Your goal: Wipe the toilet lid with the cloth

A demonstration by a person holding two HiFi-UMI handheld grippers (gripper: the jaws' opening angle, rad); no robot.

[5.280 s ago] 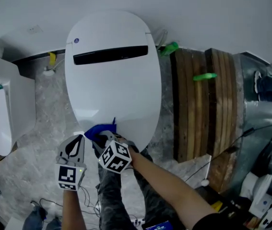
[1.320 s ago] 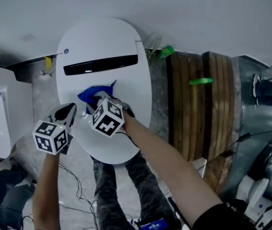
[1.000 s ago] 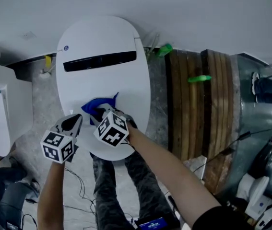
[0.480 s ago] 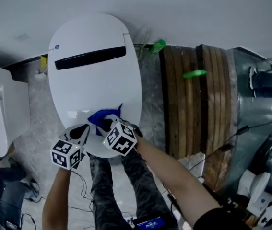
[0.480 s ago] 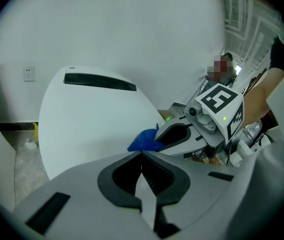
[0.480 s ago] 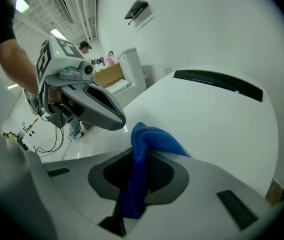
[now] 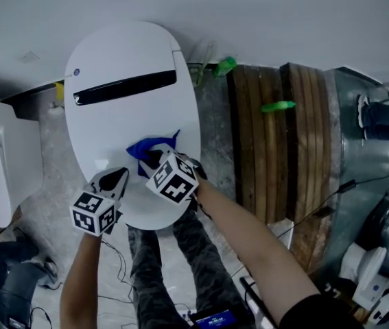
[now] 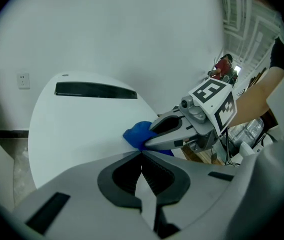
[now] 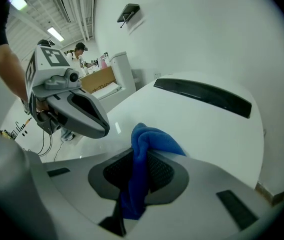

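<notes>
Head view: lid (image 7: 132, 108), white, down. Cloth (image 7: 149, 148), blue, bunched on lid's near half. R gripper (image 7: 154, 160) tips at cloth. L gripper (image 7: 120, 178) just beside it, over lid's near-left part.
L gripper view: jaws fully together, nothing betw. them; cloth ahead at R gripper's tips.
R gripper view: jaws clamped on cloth, fold sticking out fwd onto lid.

Grey left tool (image 7: 121, 175), black-and-white marker cube (image 7: 95, 212); trousers (image 7: 150, 266) perhaps camouflage.

One toilet lid (image 7: 129, 118), one blue cloth (image 7: 151, 149) and two green objects (image 7: 226, 65) (image 7: 277, 105) are showing; the left gripper (image 7: 116, 178) and the right gripper (image 7: 156, 160) are making two.
</notes>
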